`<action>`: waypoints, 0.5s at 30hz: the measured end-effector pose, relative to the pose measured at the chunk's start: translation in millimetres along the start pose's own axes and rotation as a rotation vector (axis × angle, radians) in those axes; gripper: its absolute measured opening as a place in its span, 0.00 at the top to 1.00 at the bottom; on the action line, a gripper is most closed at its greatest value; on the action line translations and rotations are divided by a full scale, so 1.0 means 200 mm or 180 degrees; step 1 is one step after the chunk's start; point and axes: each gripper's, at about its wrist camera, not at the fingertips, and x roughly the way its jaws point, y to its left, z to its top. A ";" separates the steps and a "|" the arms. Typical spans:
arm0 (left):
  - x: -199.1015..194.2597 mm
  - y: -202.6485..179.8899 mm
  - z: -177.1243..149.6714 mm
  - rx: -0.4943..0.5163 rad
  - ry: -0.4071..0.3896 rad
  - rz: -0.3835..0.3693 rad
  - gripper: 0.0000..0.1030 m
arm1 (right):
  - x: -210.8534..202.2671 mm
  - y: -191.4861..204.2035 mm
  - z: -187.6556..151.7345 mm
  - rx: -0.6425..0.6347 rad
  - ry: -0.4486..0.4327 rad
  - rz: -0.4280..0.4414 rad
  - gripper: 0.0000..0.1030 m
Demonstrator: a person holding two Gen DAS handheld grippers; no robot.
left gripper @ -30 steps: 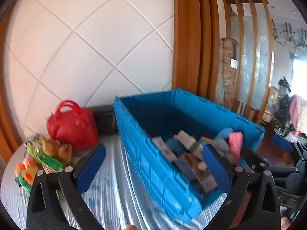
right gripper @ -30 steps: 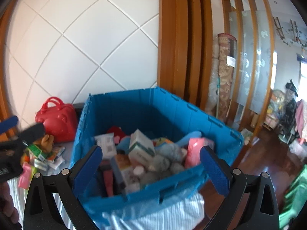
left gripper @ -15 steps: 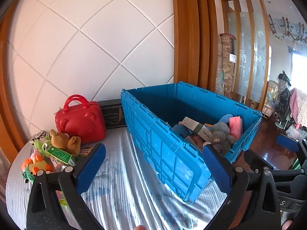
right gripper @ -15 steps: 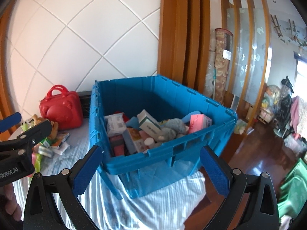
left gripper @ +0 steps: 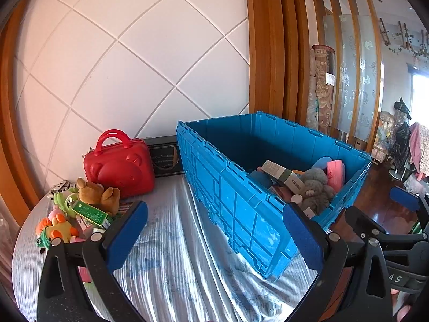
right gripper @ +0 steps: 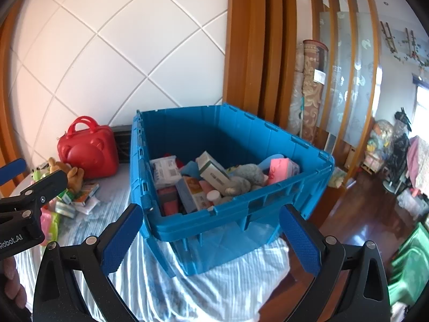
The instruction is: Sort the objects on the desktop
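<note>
Both grippers — left gripper (left gripper: 214, 233) and right gripper (right gripper: 211, 234) — hang spread and empty above the table (left gripper: 171, 263), probably ready to move toys (left gripper: 80, 209) into the crate (right gripper: 268, 201).

Both views are bright and sharp, lit by daylight from a blown-out window (left gripper: 421, 94) far off to the right of each gripper. The glossy striped cloth on the counter (left gripper: 171, 255) shows pale glare streaks. Fisheye bending curves the white quilted wall panels (right gripper: 112, 53) and wooden posts, and black vignetting fills the corners.
</note>
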 end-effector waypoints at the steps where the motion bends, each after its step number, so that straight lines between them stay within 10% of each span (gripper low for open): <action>1: 0.00 0.00 0.00 0.0002 -0.0003 -0.0003 0.01 | 0.00 0.00 0.00 0.0006 -0.0003 0.0002 0.00; 15: 0.06 -0.09 0.03 0.0011 0.0024 -0.0045 0.01 | 0.04 -0.09 0.03 0.0042 -0.0012 -0.0081 0.00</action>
